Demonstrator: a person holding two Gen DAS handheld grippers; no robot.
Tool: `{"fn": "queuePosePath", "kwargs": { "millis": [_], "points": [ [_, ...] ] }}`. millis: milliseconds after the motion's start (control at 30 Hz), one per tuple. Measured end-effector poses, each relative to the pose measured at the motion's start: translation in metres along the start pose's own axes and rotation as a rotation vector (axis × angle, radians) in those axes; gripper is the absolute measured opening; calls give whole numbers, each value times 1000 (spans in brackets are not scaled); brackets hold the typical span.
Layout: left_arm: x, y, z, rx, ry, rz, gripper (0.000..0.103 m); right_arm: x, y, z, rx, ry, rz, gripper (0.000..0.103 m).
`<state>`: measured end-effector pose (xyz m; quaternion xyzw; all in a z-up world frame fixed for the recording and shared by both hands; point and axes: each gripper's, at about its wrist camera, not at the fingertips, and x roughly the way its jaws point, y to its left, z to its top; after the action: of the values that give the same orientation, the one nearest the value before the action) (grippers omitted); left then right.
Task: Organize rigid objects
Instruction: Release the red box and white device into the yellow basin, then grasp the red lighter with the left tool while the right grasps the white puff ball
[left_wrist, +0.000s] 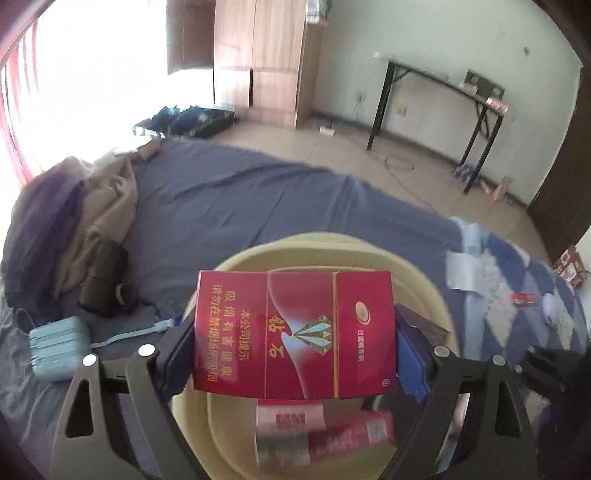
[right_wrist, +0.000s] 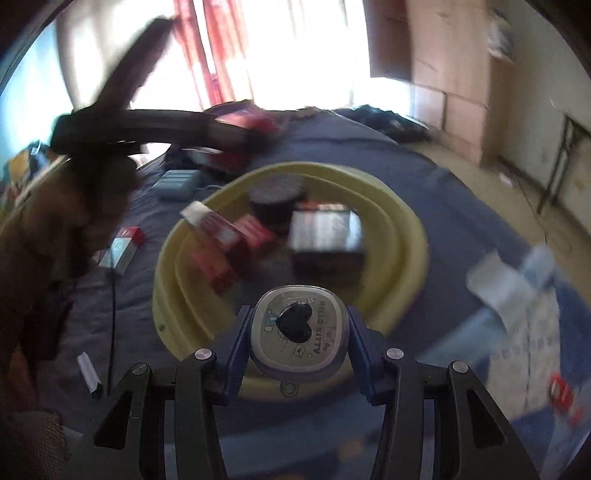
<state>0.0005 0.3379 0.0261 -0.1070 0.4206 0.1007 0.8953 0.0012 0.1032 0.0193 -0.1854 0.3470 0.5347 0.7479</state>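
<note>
— What's in the left gripper (left_wrist: 295, 341)?
— A red box (left_wrist: 294, 334), squeezed tight between both fingers, up over the yellow tub (left_wrist: 236, 264).
— And the right gripper (right_wrist: 300, 341)?
— It pinches a little round tin (right_wrist: 299, 332) near the tub's (right_wrist: 413, 236) edge.
— What's in the tub?
— More red boxes (right_wrist: 229, 240) and a dark jar (right_wrist: 275, 197); it sits on a blue bed (left_wrist: 236, 195)
</note>
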Motion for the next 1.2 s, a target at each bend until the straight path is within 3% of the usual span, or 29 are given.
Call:
{"fn": "queuePosePath", "kwargs": {
  "millis": [267,367,400,467,500,533,567,633,700,800,1000,1100,1200],
  "points": [
    [28,4,2,-6,57,15,89,46,26,13,-89,46,-20,48],
    [38,8,-1,-29,80,9,90,47,24,14,-72,7,-23,48],
    [42,9,0,-36,90,9,91,47,20,13,-50,-2,-14,51],
    [46,12,2,-55,113,15,92,48,18,10,-19,-17,7,72],
    [42,14,3,-75,109,7,93,46,16,9,-4,-30,20,89],
    [39,15,4,-83,104,-7,95,41,13,9,11,-54,23,95],
    [30,13,6,-90,95,-32,103,35,9,6,21,-78,23,96],
    [17,5,8,-71,85,-45,103,10,3,2,53,-138,32,103],
    [10,-6,8,-30,108,-33,103,-15,-7,-9,82,-184,23,103],
    [-4,-23,7,-18,95,-53,103,-65,-34,-36,144,-236,-44,103],
    [-22,-92,6,5,71,-194,103,-181,-125,-119,395,-302,-343,103],
    [-18,-151,9,75,92,-255,103,-211,-156,-157,510,-308,-449,103],
    [-2,-206,10,134,119,-287,103,-213,-178,-195,589,-273,-473,103]
  ]
}}
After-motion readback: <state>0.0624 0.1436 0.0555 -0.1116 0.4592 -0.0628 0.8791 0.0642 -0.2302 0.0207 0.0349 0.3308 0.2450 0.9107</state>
